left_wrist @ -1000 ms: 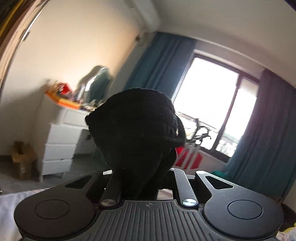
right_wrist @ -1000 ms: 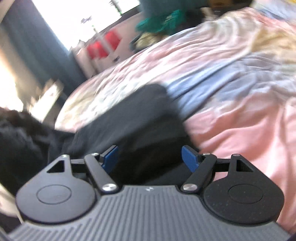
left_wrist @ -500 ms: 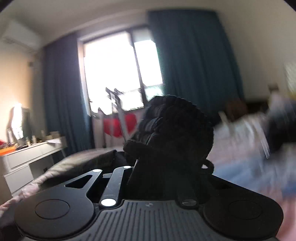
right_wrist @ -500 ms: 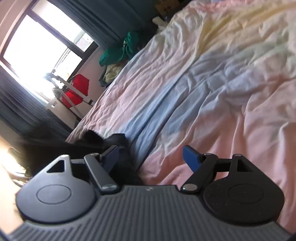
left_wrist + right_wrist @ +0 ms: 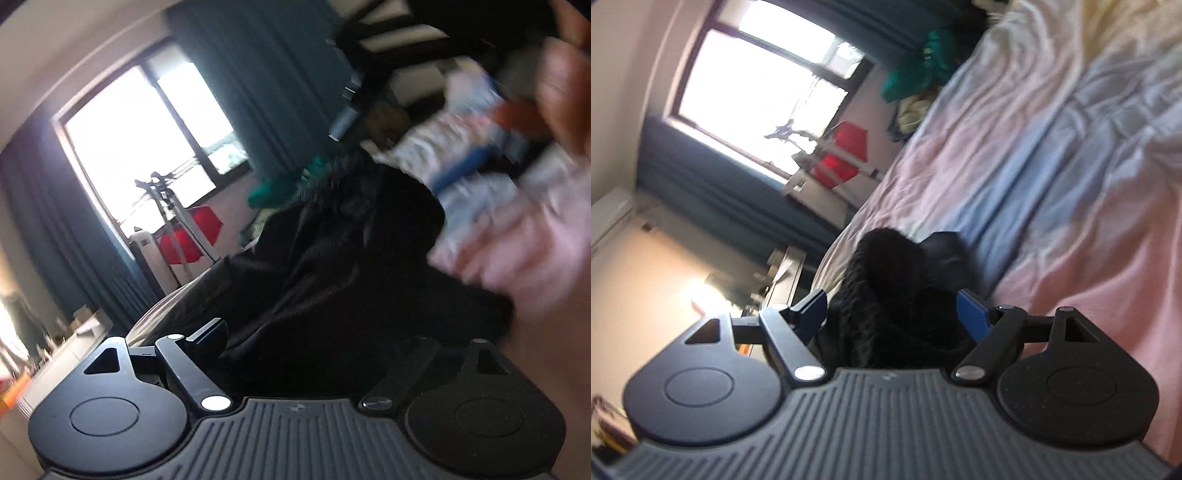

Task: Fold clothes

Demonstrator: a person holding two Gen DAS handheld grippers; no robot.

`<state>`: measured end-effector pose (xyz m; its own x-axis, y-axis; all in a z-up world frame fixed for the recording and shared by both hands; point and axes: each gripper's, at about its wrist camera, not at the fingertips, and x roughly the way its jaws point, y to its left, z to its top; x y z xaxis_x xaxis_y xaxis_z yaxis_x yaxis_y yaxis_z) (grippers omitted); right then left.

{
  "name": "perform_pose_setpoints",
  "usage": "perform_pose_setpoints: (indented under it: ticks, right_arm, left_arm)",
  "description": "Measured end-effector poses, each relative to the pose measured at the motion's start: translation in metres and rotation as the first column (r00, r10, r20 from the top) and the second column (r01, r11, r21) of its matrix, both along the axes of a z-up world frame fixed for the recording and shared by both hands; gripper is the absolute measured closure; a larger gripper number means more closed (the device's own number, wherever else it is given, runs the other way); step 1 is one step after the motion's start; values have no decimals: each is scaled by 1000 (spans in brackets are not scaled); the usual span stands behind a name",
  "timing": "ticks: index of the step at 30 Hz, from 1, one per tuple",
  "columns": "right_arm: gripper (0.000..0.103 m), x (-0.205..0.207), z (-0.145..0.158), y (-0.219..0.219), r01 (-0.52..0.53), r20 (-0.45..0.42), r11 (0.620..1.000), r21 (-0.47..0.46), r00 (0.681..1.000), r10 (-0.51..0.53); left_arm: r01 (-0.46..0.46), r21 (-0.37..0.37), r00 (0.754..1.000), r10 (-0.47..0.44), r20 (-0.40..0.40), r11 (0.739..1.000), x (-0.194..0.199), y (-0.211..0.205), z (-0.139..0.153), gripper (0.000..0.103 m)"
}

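Daylight floods a bedroom window (image 5: 147, 140) at upper left of the left wrist view, blue curtains (image 5: 280, 88) hanging beside it. Below, at lower centre, the left gripper (image 5: 314, 343) shows its jaws spread wide, gripping nothing, with a black knitted garment (image 5: 343, 258) bunched in a heap just ahead on the bed (image 5: 524, 251). Much of the right half is motion-blurred.

In the right wrist view, a red rack (image 5: 842, 155) stands by the window at upper left. At lower centre, the right gripper (image 5: 892, 314) holds its blue-tipped jaws wide apart; the garment's dark folds (image 5: 886, 288) sit between them, though no clamping is visible. Pink-and-blue bedding (image 5: 1052, 166) fills the right.

Risk, judged from here: closing on bunched knit could catch several layers at once, dragging the heap askew and spoiling any crease.
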<state>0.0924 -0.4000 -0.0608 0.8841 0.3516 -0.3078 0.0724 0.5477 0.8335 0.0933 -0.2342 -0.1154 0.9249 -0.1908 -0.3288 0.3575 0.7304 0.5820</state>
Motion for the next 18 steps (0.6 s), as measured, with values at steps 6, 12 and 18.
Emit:
perform_pose_setpoints:
  ticks: [6, 12, 18]
  right_arm:
    - [19, 15, 19, 20, -58, -4, 988, -145, 998, 58]
    - [20, 56, 23, 46, -121, -124, 915, -385, 989, 79]
    - [46, 77, 2, 57, -169, -162, 915, -366, 980, 116]
  left_arm:
    - [-51, 93, 999, 51, 7, 994, 0, 79, -2, 17]
    - [-266, -130, 962, 253, -104, 955, 43, 152, -3, 15]
    - [-367, -366, 926, 302, -225, 855, 75, 196, 5, 13]
